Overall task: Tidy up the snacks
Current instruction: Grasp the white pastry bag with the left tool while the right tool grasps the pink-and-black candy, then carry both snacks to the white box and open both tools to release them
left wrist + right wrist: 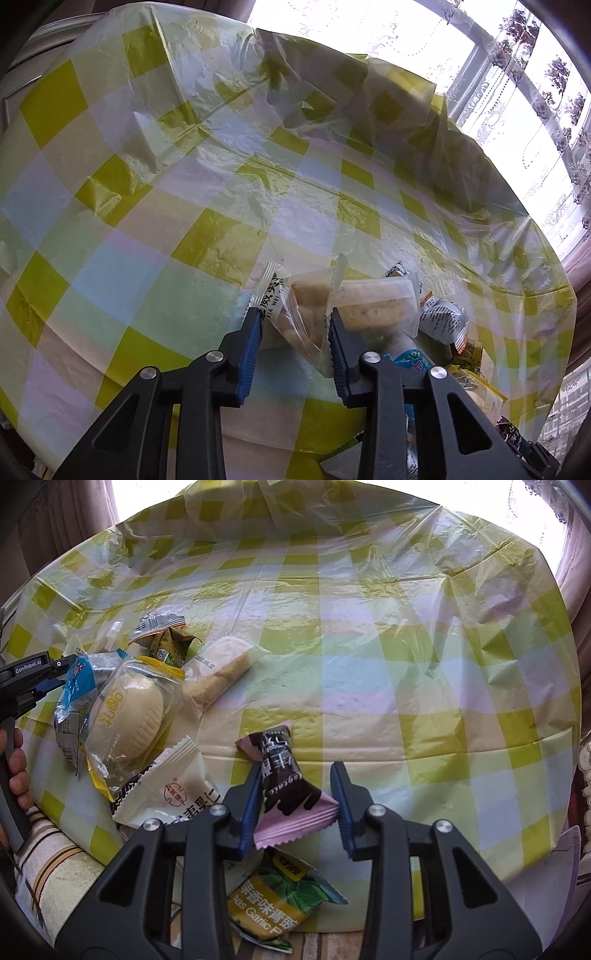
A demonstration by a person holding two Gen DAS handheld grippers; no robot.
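Observation:
In the left wrist view my left gripper [293, 314] is open, its jaws either side of a clear-wrapped biscuit packet [306, 314] that lies in a pile of snacks. A second clear packet with a pale bar [373, 306] lies just right of it. In the right wrist view my right gripper [297, 771] is open around a pink and dark brown snack packet [288, 786]; the left pad touches it, the right pad stands apart. The left gripper body [26, 679] shows at the left edge of that view.
A green, yellow and white checked plastic cloth [369, 664] covers the table. More snacks lie left of the right gripper: a round yellow pastry [129, 716], a white packet [173, 786], a biscuit bar [218, 668], a green garlic-pea bag [280, 897]. A window with lace curtains [535, 92] stands behind.

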